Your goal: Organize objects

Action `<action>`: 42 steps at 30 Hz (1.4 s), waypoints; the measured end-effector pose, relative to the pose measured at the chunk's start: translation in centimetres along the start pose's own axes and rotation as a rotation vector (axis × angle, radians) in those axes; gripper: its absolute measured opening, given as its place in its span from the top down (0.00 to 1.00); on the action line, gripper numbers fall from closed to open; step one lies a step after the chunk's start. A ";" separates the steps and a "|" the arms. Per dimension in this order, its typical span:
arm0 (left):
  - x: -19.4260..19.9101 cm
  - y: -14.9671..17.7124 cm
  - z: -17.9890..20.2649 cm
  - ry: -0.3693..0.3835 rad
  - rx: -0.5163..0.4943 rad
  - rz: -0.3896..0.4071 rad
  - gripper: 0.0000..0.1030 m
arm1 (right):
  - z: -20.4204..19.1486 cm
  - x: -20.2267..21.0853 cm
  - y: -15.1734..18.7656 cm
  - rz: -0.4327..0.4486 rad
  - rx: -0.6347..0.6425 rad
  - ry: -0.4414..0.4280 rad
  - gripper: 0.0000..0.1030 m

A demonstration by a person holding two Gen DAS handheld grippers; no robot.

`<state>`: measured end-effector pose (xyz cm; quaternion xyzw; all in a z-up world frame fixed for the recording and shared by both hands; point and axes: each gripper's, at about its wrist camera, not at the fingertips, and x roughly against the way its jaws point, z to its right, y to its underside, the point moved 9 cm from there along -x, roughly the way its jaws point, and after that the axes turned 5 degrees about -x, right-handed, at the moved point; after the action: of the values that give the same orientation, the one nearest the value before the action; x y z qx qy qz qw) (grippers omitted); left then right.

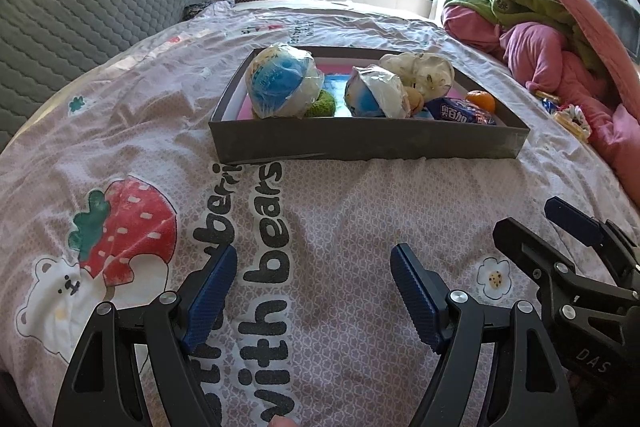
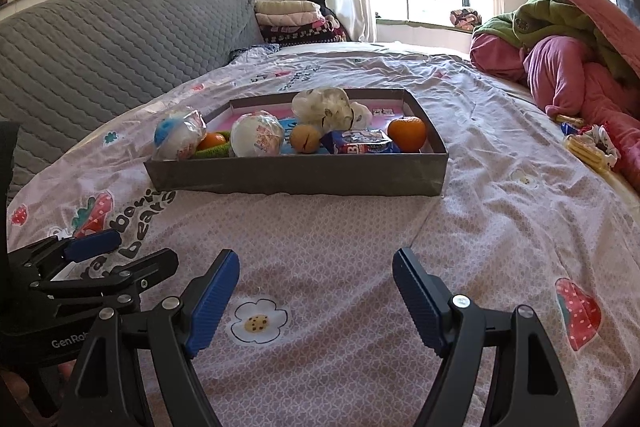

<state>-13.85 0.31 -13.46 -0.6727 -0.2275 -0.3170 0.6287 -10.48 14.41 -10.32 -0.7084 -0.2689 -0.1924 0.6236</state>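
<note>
A shallow grey box [image 1: 360, 143] [image 2: 296, 173] rests on the bed ahead of both grippers. Inside lie two wrapped blue-and-white balls [image 1: 280, 81] [image 2: 178, 135], a clear-wrapped white bundle [image 1: 424, 71] [image 2: 324, 107], a green knitted piece [image 1: 322, 105], an orange [image 1: 481, 101] [image 2: 407, 133], a small tan fruit [image 2: 305, 139] and a blue snack packet [image 1: 460, 111] [image 2: 360, 142]. My left gripper [image 1: 314, 293] hovers open above the bedspread, empty. My right gripper [image 2: 316, 297] is also open and empty, beside the left one.
A pile of pink and green bedding [image 1: 560, 39] [image 2: 572, 59] fills the right side. Small wrapped snacks [image 1: 570, 117] [image 2: 588, 147] lie at its foot. A grey quilted headboard [image 1: 80, 15] [image 2: 112, 39] stands to the left, folded blankets [image 2: 296, 19] behind.
</note>
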 end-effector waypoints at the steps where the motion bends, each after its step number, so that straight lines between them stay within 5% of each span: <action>1: -0.1 0.0 -0.1 -0.002 0.001 -0.002 0.22 | 0.0 0.0 0.0 -0.001 0.000 -0.001 0.24; 42: -0.8 0.0 -0.7 -0.009 0.011 -0.011 0.22 | 0.2 -0.5 0.4 -0.018 -0.001 0.010 0.24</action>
<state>-14.46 -0.27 -14.02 -0.6694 -0.2355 -0.3161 0.6297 -10.65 14.52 -11.01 -0.7053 -0.2723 -0.2016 0.6227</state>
